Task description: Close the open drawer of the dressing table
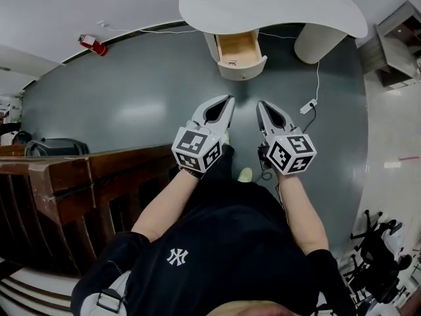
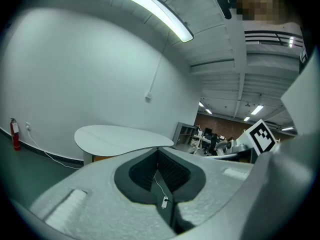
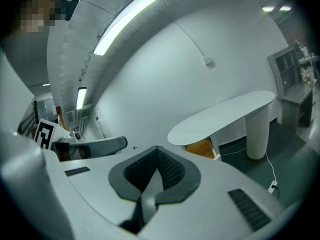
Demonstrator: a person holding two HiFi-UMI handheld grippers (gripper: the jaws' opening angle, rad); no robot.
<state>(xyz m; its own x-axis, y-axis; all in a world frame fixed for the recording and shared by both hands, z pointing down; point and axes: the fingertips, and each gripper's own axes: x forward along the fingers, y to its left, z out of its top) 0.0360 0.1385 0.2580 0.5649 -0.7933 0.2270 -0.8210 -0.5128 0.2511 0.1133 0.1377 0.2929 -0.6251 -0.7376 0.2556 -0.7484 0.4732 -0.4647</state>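
The left tool (image 1: 228, 102) is pressed together with nothing between its jaws, as its own view shows (image 2: 159, 151). The right tool (image 1: 261, 105) is the same, tips met and empty (image 3: 157, 148). The person holds the two side by side at about waist height, close together but not touching, both pointing forward. They seem to be held that way because the job is a push, not a grab, and shut tips make a firm blunt end to press with.

Straight ahead of both tools, well apart from them, stands the dressing table (image 1: 276, 5) with its white curved worktop. The drawer (image 1: 238, 50) hangs out from under that worktop, pulled toward the person, its pale wood inside bare as far as can be seen. Its rounded front faces the tools, so I judge that a straight walk forward would line them up with it. Each gripper view catches only an orange-brown sliver of it under the top (image 2: 101, 158) (image 3: 202, 149).

On the grey floor (image 1: 131, 91) a white cable and plug (image 1: 308, 105) lie to the right of the path. A dark wooden rail (image 1: 85, 176) stands to the left.
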